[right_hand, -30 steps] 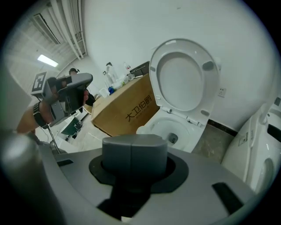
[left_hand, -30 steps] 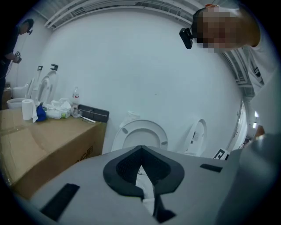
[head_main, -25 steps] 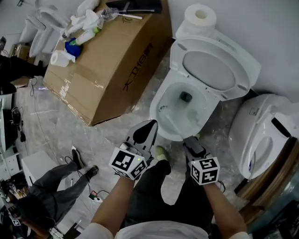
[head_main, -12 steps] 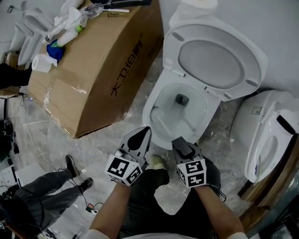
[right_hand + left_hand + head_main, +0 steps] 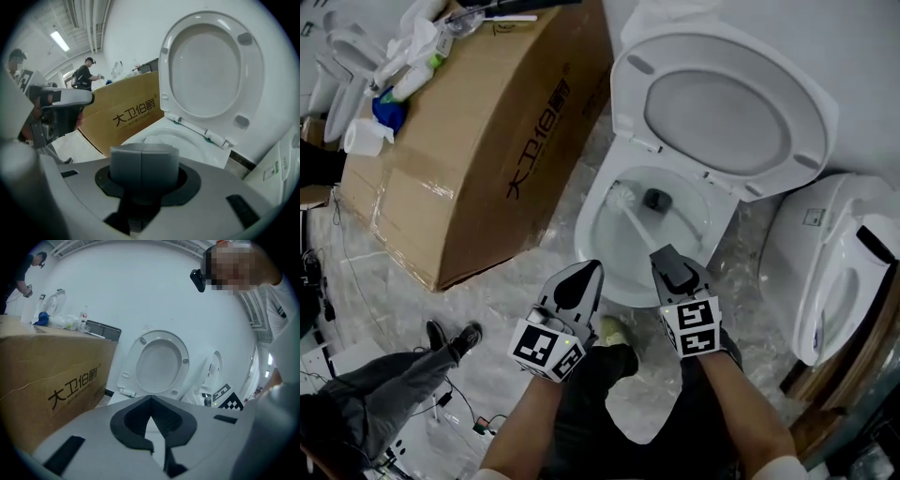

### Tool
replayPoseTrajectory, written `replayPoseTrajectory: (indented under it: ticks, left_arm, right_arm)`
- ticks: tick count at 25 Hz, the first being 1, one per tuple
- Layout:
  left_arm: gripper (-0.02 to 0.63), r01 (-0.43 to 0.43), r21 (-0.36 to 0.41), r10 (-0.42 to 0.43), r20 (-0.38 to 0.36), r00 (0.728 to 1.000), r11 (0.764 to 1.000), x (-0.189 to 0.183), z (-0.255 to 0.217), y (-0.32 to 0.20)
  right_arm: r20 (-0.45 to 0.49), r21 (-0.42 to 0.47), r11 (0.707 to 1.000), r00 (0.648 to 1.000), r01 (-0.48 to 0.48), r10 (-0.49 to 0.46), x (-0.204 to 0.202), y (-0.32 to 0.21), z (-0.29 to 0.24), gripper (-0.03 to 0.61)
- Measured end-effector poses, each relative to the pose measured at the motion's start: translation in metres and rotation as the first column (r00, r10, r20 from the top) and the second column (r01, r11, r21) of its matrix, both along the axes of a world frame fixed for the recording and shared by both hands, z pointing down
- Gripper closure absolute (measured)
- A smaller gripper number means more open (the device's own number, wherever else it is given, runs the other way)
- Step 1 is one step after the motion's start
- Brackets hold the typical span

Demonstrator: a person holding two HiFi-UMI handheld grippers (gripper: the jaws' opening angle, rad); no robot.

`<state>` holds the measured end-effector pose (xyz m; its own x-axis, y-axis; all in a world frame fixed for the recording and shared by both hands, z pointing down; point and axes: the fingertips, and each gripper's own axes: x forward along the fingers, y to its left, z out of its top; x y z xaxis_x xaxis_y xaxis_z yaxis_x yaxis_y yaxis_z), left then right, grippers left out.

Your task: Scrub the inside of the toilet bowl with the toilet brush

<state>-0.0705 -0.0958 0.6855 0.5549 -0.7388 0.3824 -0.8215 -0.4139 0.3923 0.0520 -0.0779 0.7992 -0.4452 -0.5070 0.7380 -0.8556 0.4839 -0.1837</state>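
Head view shows the toilet brush (image 5: 625, 198) down inside the toilet bowl (image 5: 592, 246). Its white bristle head lies against the bowl's left inner wall, just beside the dark outlet (image 5: 655, 199). Its thin white handle slants back toward the near rim and into my right tool (image 5: 664, 255). Right gripper view shows that tool's jaws pressed together with no gap. I judge they pinch the handle's end, though the handle itself is hidden behind them in that view. My left tool (image 5: 592, 270) hangs just outside the bowl's near-left rim, tips met and nothing between them. On handling, I judge the brush light and the plastic handle stiff but slim and smooth, so it may twist or slip in the jaws under side load. The bristles will give. A hold high on the handle, as now, gives reach, but it calls for a firm pinch. The porcelain is hard and slick. As to room, the raised seat and lid (image 5: 727, 112) stand at the bowl's far edge, leaving its mouth open. A cardboard box (image 5: 478, 131) stands close along the bowl's left side and a second toilet (image 5: 830, 267) stands near on the right, so sweeps of the handle should stay within the rim. My own shoe (image 5: 617, 328) is on the floor just below the near rim.
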Motion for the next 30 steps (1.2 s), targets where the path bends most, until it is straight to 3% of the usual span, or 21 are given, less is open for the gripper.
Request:
replayPoseTrajectory:
  ticks: [10, 16, 24, 30]
  left_arm:
    - [0.606, -0.009, 0.019, 0.01, -0.028, 1.0, 1.0, 0.026, 0.004, -0.016]
    - [0.606, -0.006, 0.013, 0.006, -0.025, 1.0, 1.0, 0.027, 0.004, -0.019]
    - [0.606, 0.019, -0.01, -0.019, -0.057, 0.998, 1.0, 0.033, -0.007, -0.007]
    - [0.606, 0.011, -0.009, -0.011, -0.063, 0.998, 1.0, 0.035, -0.017, 0.009]
  right_arm:
    - [-0.13, 0.096, 0.993, 0.99, 0.074, -0.061, 0.035, -0.027, -0.012, 0.423]
    - [-0.284, 0.136, 0.976, 0.95, 0.171, -0.127, 0.05, -0.056, -0.011, 0.425]
    - [-0.485, 0.065, 0.955, 0.845, 0.29, -0.224, 0.095, -0.046, -0.025, 0.425]
    - [-0.569, -0.062, 0.93, 0.752, 0.363, -0.332, 0.121, -0.027, -0.036, 0.425]
